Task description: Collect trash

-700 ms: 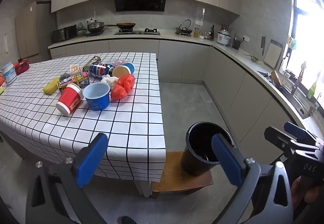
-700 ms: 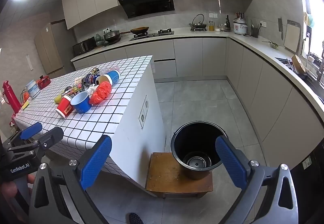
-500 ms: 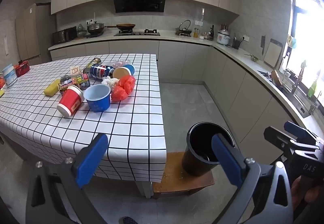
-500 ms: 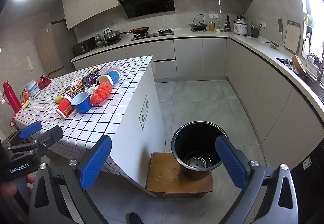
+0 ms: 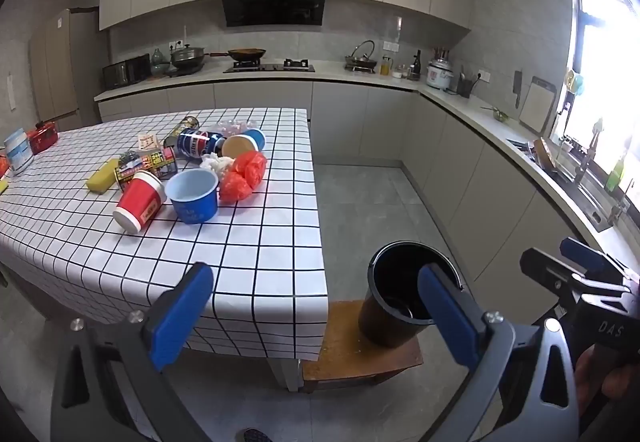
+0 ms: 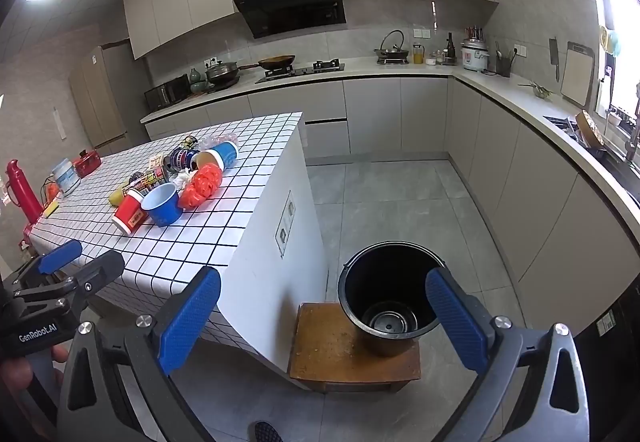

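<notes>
A: Item one, tools. How are we holding them?

B: We are holding the left gripper (image 5: 316, 314) level and low, short of the near edge of the table (image 5: 256, 266), jaws spread wide and gripping nothing. We are carrying the right gripper (image 6: 324, 318) the same way, jaws wide apart, pointing toward the black bin (image 6: 390, 296); in the left wrist view it is showing at the far right edge.

A: Item two, trash?

B: We are seeing it all on the checked tablecloth, well apart from both tools: a red cup (image 5: 140, 201) lying on its side, a blue bowl (image 5: 193, 194) upright just right of it, a red plastic bag (image 5: 245, 175) touching the bowl, crumpled white paper (image 5: 216, 163), a blue can (image 5: 196, 144) and a yellow sponge (image 5: 102, 180) farther left.

A: Item three, the bin?

B: We are finding it upright on a low wooden stool (image 6: 332, 346), right of the table.
</notes>
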Action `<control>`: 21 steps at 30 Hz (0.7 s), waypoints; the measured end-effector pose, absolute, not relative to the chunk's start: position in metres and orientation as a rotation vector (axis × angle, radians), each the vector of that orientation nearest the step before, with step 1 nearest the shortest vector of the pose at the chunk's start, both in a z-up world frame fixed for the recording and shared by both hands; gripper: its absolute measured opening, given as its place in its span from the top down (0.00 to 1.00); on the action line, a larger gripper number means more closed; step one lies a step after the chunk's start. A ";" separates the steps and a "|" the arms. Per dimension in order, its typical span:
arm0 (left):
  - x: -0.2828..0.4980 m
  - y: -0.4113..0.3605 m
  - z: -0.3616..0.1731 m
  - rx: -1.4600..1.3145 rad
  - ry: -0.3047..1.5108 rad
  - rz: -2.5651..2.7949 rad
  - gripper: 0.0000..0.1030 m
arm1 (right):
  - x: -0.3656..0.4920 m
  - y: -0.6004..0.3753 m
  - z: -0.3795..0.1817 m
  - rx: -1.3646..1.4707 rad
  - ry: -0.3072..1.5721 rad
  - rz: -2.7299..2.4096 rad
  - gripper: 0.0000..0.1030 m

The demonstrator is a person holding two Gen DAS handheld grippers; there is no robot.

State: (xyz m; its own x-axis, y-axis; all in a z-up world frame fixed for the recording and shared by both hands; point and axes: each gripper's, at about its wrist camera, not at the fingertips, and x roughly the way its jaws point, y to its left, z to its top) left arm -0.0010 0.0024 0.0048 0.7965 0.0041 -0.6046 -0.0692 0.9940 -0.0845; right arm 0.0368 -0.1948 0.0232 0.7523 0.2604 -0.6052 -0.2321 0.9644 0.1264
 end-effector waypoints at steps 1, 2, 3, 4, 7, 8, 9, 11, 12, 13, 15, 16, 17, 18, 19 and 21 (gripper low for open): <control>-0.001 0.002 0.005 -0.104 0.648 0.040 0.00 | 0.037 -0.195 0.023 0.045 0.667 0.269 0.00; -0.002 0.001 0.005 -0.103 0.649 0.041 0.00 | 0.037 -0.194 0.023 0.044 0.666 0.268 0.00; -0.002 0.001 0.006 -0.101 0.649 0.042 0.00 | 0.036 -0.194 0.023 0.043 0.665 0.267 0.00; -0.002 0.001 0.006 -0.100 0.648 0.041 0.00 | 0.036 -0.194 0.023 0.044 0.665 0.267 0.00; -0.003 0.000 0.007 -0.097 0.646 0.042 0.00 | 0.035 -0.194 0.024 0.044 0.663 0.265 0.00; -0.003 -0.001 0.008 -0.096 0.645 0.042 0.00 | 0.035 -0.194 0.024 0.044 0.663 0.266 0.00; -0.003 -0.001 0.008 -0.095 0.644 0.043 0.00 | 0.035 -0.194 0.024 0.044 0.663 0.266 0.00; -0.003 -0.001 0.009 -0.096 0.643 0.042 0.00 | 0.035 -0.195 0.025 0.044 0.661 0.266 0.00; -0.003 -0.001 0.009 -0.095 0.642 0.044 0.00 | 0.035 -0.195 0.026 0.046 0.660 0.266 0.00; -0.003 -0.001 0.009 -0.094 0.642 0.044 0.00 | 0.036 -0.196 0.026 0.047 0.661 0.267 0.00; -0.004 -0.001 0.010 -0.094 0.641 0.043 0.00 | 0.036 -0.196 0.027 0.047 0.659 0.266 0.00; -0.003 -0.001 0.010 -0.093 0.640 0.044 0.00 | 0.036 -0.196 0.027 0.047 0.659 0.267 0.00; -0.003 -0.001 0.010 -0.093 0.642 0.042 0.00 | 0.036 -0.196 0.027 0.048 0.659 0.267 0.00; -0.003 -0.001 0.010 -0.094 0.641 0.044 0.00 | 0.036 -0.195 0.027 0.047 0.659 0.266 0.00; -0.003 -0.001 0.010 -0.094 0.640 0.043 0.00 | 0.036 -0.195 0.027 0.047 0.659 0.266 0.00; -0.002 -0.001 0.010 -0.092 0.643 0.043 0.00 | 0.036 -0.196 0.027 0.049 0.659 0.267 0.00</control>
